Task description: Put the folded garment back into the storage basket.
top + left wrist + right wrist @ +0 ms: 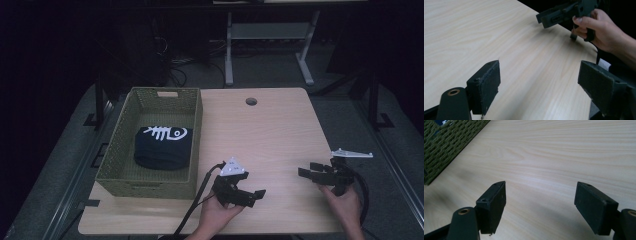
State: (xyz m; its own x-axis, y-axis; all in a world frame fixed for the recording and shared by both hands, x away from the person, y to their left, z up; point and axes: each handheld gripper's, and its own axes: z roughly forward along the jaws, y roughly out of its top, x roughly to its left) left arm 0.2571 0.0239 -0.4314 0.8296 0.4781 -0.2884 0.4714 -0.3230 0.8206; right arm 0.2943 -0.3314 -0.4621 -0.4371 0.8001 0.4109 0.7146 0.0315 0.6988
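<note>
A folded black garment [162, 146] with a white fish-bone print lies inside an olive woven basket [124, 150] on the left of the wooden table [270, 135]. My left gripper [254, 196] is held low over the table's near edge, just right of the basket, pointing right. In the left gripper view it [541, 82] is open, with bare wood between its pads. My right gripper [309, 170] hovers near the table's right edge, pointing left toward the other one. It [540, 200] is open too and holds nothing. The two grippers face each other, about a hand's width apart.
A round cable hole [251, 101] sits near the table's far edge. The basket's corner [446, 142] shows at the upper left of the right gripper view. The right gripper [559, 15] and the hand [599, 30] holding it appear in the left gripper view. Desk legs [229, 55] stand beyond the table.
</note>
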